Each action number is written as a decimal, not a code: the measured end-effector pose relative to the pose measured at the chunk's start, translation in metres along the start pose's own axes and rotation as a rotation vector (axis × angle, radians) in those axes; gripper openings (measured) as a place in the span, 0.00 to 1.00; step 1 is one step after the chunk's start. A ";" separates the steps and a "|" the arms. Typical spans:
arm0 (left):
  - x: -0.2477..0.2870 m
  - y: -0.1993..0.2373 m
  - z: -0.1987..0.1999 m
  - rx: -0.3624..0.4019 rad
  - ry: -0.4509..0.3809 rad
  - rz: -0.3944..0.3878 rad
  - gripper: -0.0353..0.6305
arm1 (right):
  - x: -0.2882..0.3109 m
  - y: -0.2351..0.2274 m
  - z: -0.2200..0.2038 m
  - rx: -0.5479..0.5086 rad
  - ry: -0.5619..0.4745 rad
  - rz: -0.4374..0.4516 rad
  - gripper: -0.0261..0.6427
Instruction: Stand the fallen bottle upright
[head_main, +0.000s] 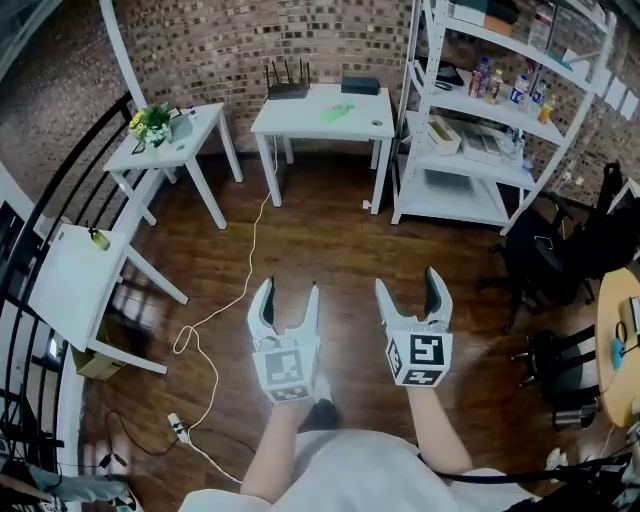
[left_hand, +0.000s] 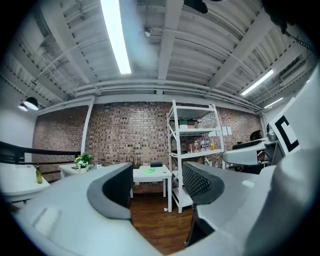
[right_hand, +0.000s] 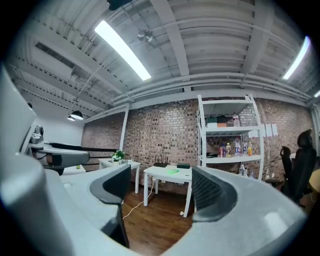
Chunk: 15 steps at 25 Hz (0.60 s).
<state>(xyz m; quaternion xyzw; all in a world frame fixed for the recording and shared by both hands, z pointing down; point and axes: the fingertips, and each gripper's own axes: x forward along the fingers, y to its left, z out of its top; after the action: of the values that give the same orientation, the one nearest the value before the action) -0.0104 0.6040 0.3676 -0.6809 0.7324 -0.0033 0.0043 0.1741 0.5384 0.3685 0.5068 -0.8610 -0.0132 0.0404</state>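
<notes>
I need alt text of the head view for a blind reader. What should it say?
Seen from above, a person holds the left hand-held gripper and the right hand-held gripper, both open and empty, over a wood floor. Ahead stands a white table with a green object on it, with shelves to its right.

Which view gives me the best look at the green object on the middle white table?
Head view: the green object lies on the white table, seen from above, unobstructed. Both gripper views show only a tiny green smear far beyond their open jaws.
</notes>
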 end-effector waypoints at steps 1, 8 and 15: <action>0.020 0.014 0.005 0.000 -0.008 -0.003 0.52 | 0.023 0.000 0.007 -0.008 -0.005 -0.012 0.58; 0.140 0.080 0.008 0.025 -0.006 0.004 0.53 | 0.145 -0.003 0.016 0.003 0.004 -0.038 0.58; 0.249 0.093 -0.017 0.015 0.021 0.020 0.53 | 0.255 -0.049 -0.009 -0.002 0.029 -0.032 0.58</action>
<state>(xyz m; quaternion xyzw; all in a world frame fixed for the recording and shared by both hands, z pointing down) -0.1211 0.3625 0.3828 -0.6733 0.7392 -0.0157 0.0019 0.0947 0.2919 0.3892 0.5205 -0.8522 -0.0074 0.0530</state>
